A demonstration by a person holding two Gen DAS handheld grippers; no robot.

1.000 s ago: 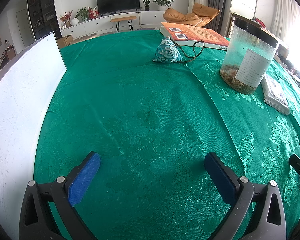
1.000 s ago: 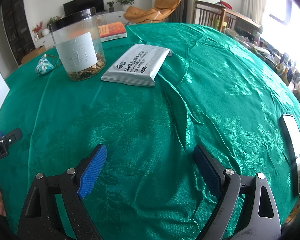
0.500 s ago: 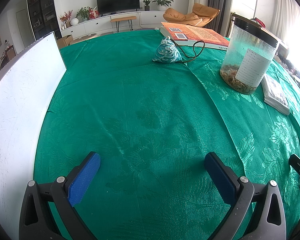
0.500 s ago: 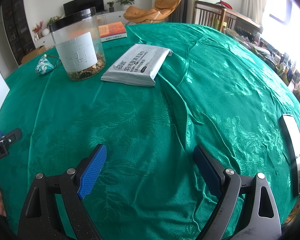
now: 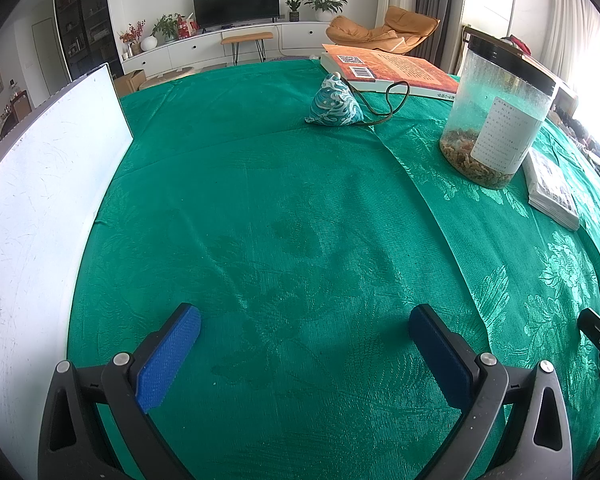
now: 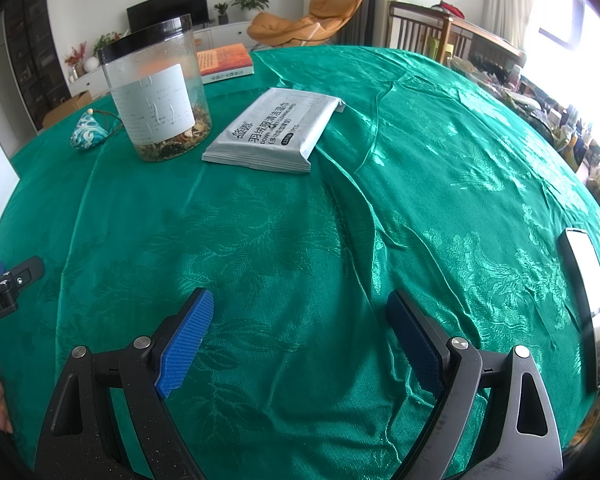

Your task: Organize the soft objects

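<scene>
A small teal patterned cloth pouch (image 5: pixel 334 104) with a brown cord lies at the far side of the green tablecloth; it also shows in the right wrist view (image 6: pixel 89 135). A soft grey pack of wet wipes (image 6: pixel 274 134) lies flat beside the jar; its edge shows in the left wrist view (image 5: pixel 552 188). My left gripper (image 5: pixel 304 320) is open and empty, low over the cloth near the front. My right gripper (image 6: pixel 300 312) is open and empty, also near the front.
A clear plastic jar (image 5: pixel 496 112) with a black lid holds dried bits. An orange book (image 5: pixel 388 70) lies behind the pouch. A white board (image 5: pixel 40 208) stands at the left. A phone (image 6: pixel 590 304) lies at the table's right edge.
</scene>
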